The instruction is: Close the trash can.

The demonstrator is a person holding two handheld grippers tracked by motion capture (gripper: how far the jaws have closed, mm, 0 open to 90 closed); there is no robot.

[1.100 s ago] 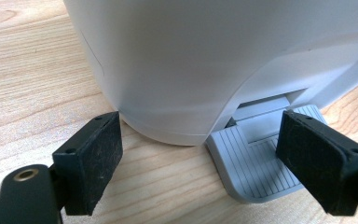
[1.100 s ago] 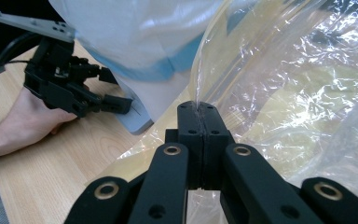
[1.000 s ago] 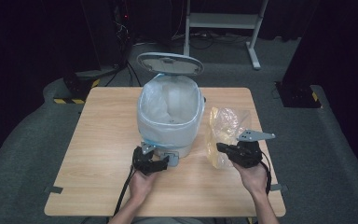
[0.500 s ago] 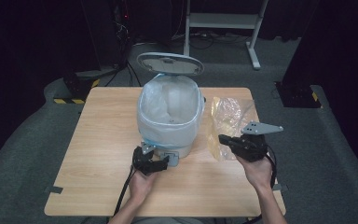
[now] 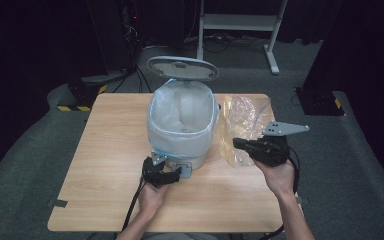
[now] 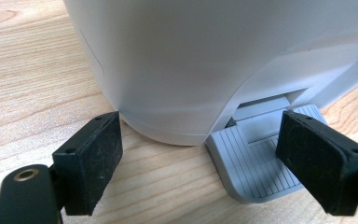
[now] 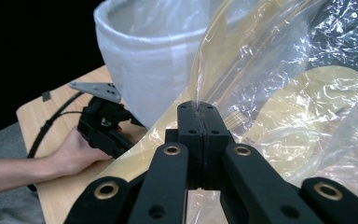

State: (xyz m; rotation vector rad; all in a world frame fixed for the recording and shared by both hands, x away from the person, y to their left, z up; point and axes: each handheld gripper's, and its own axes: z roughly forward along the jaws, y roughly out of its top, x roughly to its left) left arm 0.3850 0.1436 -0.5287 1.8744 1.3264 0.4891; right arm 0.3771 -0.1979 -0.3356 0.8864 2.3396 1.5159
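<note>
Right tongs (image 7: 199,108) pinching plastic bag (image 5: 241,125) — beside lined bin (image 5: 181,127)

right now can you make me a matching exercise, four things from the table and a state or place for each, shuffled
Things:
1. bin lid
2. plastic bag
3. pedal
4. left gripper

States:
A. pinched in the shut right gripper
B. sticking out at the foot of the bin
C. tipped up, open
D. jaws wide apart, low on the table

Pairs: 1-C, 2-A, 3-B, 4-D
</note>
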